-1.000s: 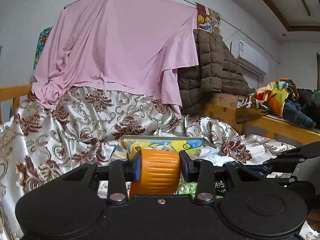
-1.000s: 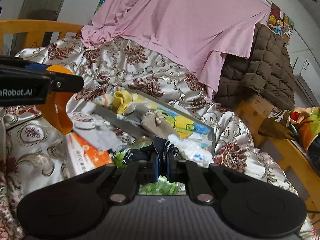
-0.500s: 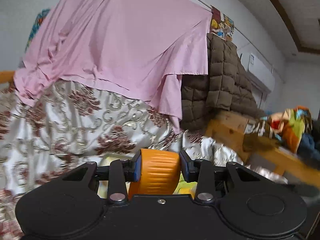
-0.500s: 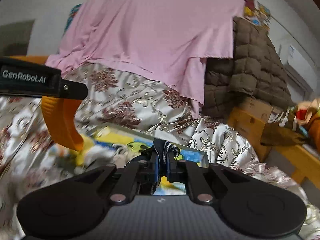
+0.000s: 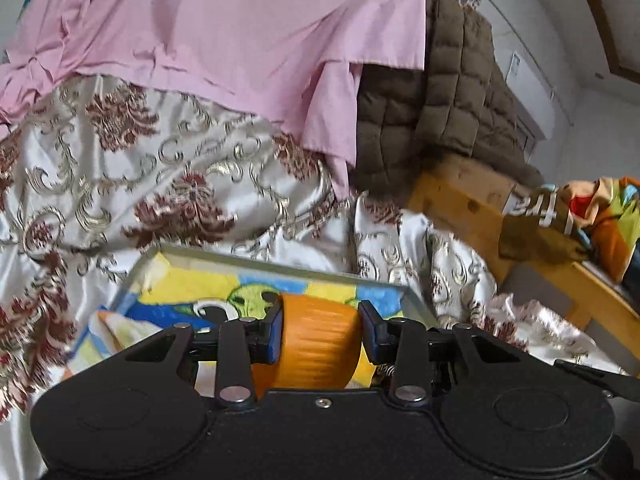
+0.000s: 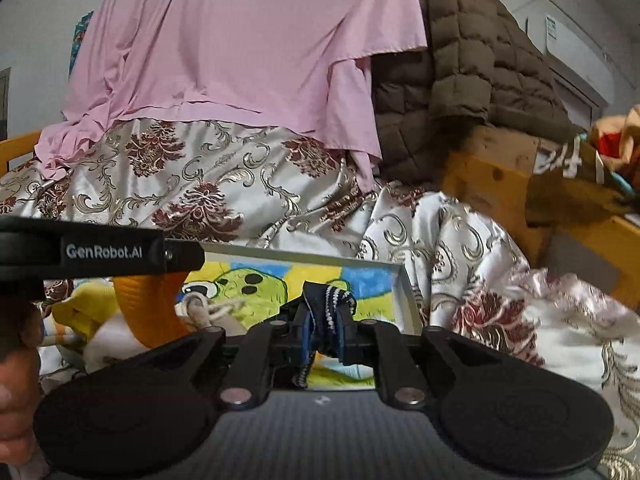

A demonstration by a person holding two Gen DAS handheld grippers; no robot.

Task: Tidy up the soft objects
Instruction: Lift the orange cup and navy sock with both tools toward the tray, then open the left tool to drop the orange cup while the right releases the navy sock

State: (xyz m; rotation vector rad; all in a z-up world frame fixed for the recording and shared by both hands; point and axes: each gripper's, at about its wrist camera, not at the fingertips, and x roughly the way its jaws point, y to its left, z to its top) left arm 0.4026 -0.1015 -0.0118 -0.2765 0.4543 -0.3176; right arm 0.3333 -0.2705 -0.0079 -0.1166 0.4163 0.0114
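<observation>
Left gripper (image 5: 320, 338) clamps orange band (image 5: 318, 346) over box (image 5: 280, 270). Right gripper (image 6: 326, 334) pinches dark sock (image 6: 328, 300) over box's 3 o'clock side; patterned quilt (image 6: 224, 184) at 12.

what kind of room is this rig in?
Most likely a lived-in bedroom: a wooden bed frame draped with a floral satin cover, a pink sheet and brown quilted jacket hung up behind, and a wall air conditioner.
</observation>
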